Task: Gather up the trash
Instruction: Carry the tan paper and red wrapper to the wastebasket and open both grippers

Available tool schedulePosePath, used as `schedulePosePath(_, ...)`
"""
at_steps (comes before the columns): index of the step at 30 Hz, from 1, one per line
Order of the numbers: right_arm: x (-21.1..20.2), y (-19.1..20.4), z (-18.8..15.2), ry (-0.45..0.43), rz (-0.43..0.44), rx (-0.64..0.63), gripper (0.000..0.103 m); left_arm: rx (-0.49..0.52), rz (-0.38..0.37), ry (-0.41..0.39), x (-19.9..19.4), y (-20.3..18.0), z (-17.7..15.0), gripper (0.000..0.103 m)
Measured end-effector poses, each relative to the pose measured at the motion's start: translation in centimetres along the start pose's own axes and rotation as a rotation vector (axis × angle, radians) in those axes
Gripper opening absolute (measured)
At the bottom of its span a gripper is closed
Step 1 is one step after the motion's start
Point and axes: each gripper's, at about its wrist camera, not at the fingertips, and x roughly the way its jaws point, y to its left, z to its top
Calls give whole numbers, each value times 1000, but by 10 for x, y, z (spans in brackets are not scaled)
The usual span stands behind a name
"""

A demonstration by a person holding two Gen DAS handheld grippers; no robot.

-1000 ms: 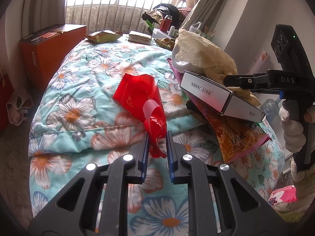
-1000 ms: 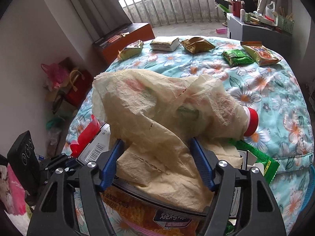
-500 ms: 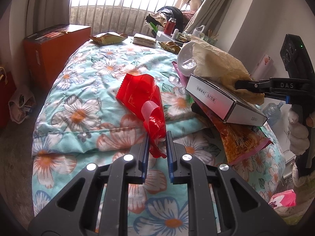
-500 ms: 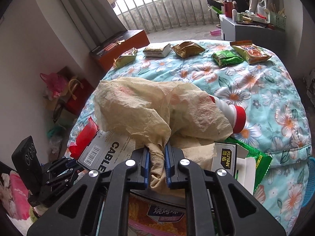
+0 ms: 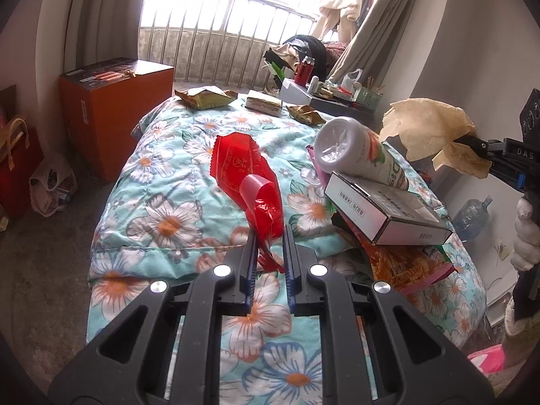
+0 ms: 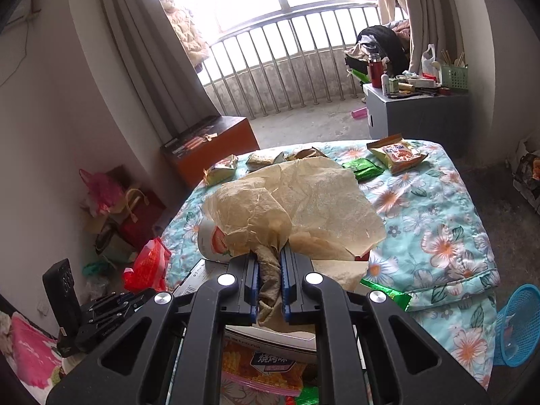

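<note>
Both grippers are loaded: the left gripper (image 5: 268, 253) pinches the tail of a crumpled red plastic wrapper (image 5: 248, 182) lying on the floral blue quilt (image 5: 162, 175), and the right gripper (image 6: 269, 270) is clamped on a big crinkled sheet of tan paper (image 6: 303, 209), held above the pile of white carton (image 5: 384, 209) and pale plastic bottle (image 5: 357, 152). Plenty left, I'd say: snack packets (image 6: 396, 153) sit at the far end, and the blue mesh basket (image 6: 516, 324) on the floor looks nearly empty.

Red wrapper (image 5: 249, 172) is seen as glossy, translucent plastic film; tan sheet (image 6: 303, 202) as crumpled, matt paper. Quilt (image 5: 162, 175) is noted as matt stitched cloth; white box (image 5: 381, 209) as smooth card.
</note>
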Motion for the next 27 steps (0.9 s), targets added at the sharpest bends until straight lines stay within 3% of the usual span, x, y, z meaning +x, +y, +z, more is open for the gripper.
schedulePosePath(15,-67,-42,-16,-120,-2,86,11,127,-124,-160,-59,-78,37,12)
schedulePosePath(22,-109,-83,-38,-165,-65,155,11,236,-276,-164,-52,-150,55,12)
schedulePosePath(27,-140,-117,-53,-200,-135,220,11,303,-424,-101,-25,-212,65,12)
